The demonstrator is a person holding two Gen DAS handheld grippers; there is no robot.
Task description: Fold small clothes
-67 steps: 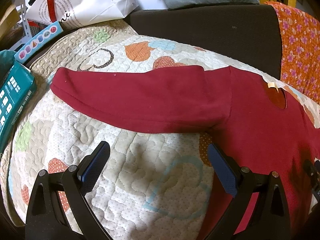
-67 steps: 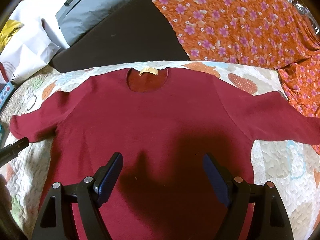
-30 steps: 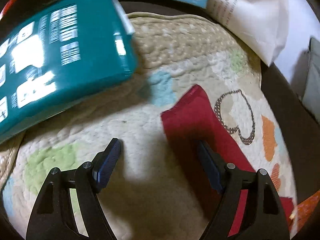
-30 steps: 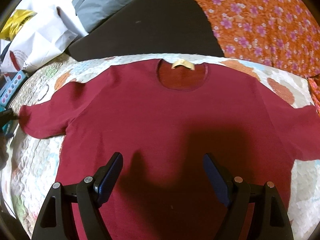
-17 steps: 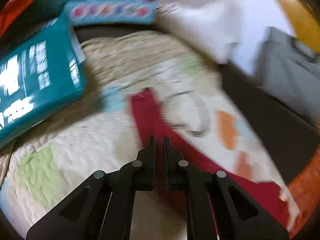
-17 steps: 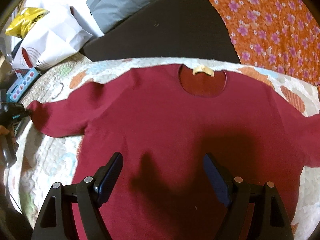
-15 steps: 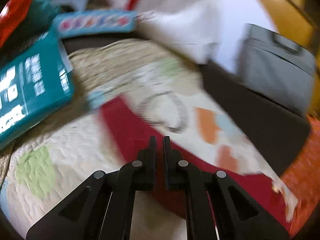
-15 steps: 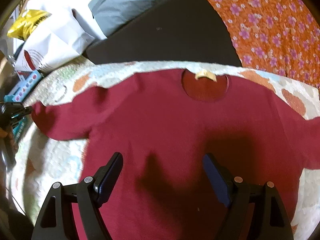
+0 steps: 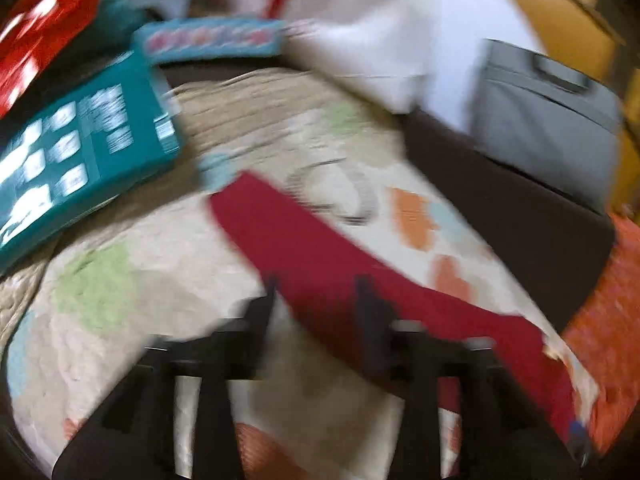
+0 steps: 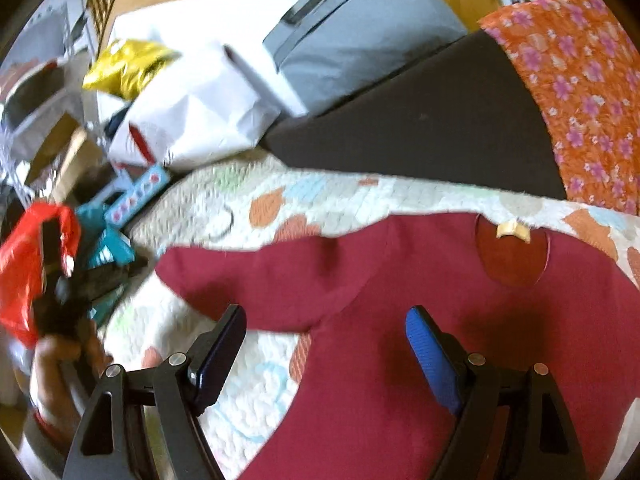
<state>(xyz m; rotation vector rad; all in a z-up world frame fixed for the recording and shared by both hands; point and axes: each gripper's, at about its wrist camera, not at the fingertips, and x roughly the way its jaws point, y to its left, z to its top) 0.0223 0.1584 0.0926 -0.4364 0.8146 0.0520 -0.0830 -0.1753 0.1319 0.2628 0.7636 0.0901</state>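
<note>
left gripper (image 9: 316, 284): jaws standing partly apart and opening, with the red cloth of the sleeve (image 9: 304, 240) showing between the blurred tips; whether the pads are touching it i cannot tell, but nothing is looking pinched. right gripper (image 10: 326, 320): jaws spread wide, hovering over the armpit region, holding nothing. the maroon shirt (image 10: 460, 320) is lying face up and flat on the quilt (image 10: 248, 392), neck opening (image 10: 512, 256) and its pale label toward the dark cushion (image 10: 420, 128), one sleeve stretching out toward the teal box (image 9: 80, 148) and the clutter at the quilt's edge. the far sleeve is running out of the right wrist view. judging progress: the garment is looking spread and smoothed, but no fold is showing yet, the sleeve is lying fully extended and the body is lying single-layer. so the task is sitting at its very start, with laying-out seemingly done; sleeves still needing to come in over the chest, then the body needing halving. a hand (image 10: 60, 364) with the other tool is showing at the left edge of the right wrist view, beside a red bag (image 10: 24, 264).
</note>
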